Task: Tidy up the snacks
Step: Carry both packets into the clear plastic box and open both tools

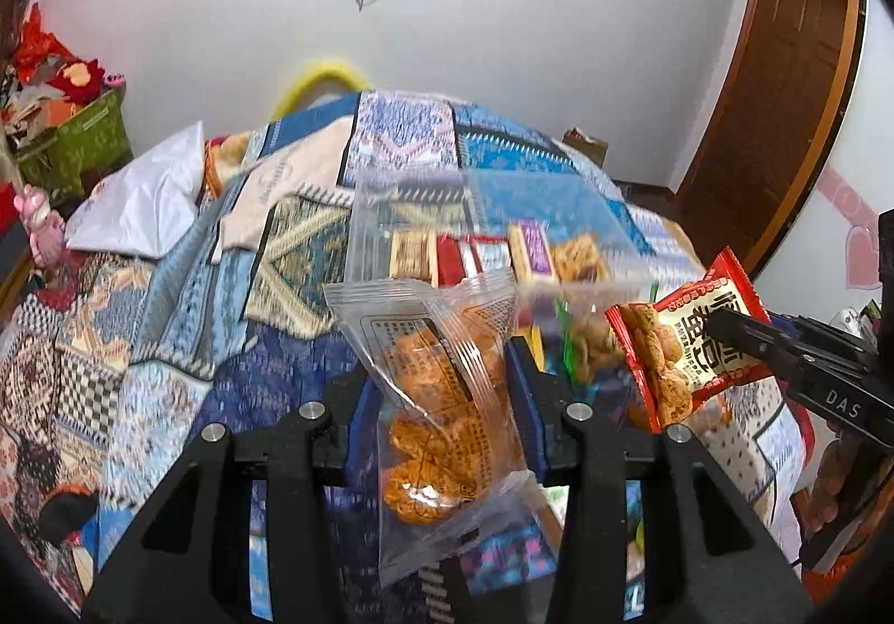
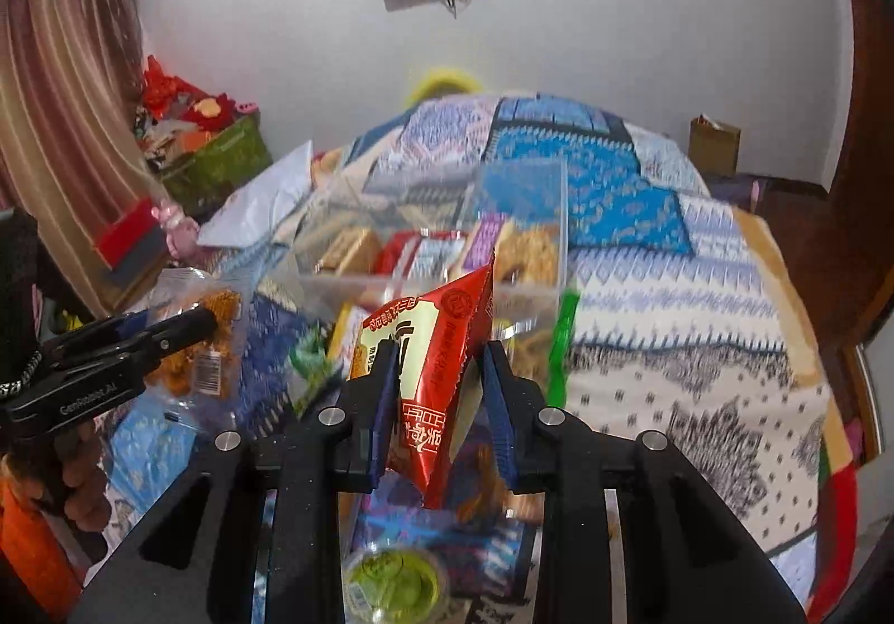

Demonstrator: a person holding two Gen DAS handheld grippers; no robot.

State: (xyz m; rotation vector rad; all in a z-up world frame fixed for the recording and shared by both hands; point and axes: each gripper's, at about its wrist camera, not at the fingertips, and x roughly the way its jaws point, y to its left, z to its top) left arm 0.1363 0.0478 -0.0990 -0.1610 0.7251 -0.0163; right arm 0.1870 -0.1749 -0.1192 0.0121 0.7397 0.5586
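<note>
My left gripper (image 1: pixel 441 372) is shut on a clear packet of orange fried snacks (image 1: pixel 447 400), held above the quilt. To its right, my right gripper (image 1: pixel 749 339) is shut on a red snack packet (image 1: pixel 681 339). In the right wrist view, that red packet (image 2: pixel 441 361) stands pinched between the blue pads of the right gripper (image 2: pixel 438 361). The left gripper (image 2: pixel 190 328) comes in from the left there with its clear packet (image 2: pixel 207 339). Beyond both sits a clear plastic box (image 1: pixel 369 233) (image 2: pixel 525 199) holding several wrapped snacks.
Everything lies on a bed with a patchwork quilt (image 1: pixel 184 322). A white pillow (image 1: pixel 145 199) and a green box (image 1: pixel 84 138) are at the left. A green jelly cup (image 2: pixel 391 585) lies below the right gripper, a green wrapper (image 2: pixel 561 339) by the box. A wooden door (image 1: pixel 782 110) stands at the right.
</note>
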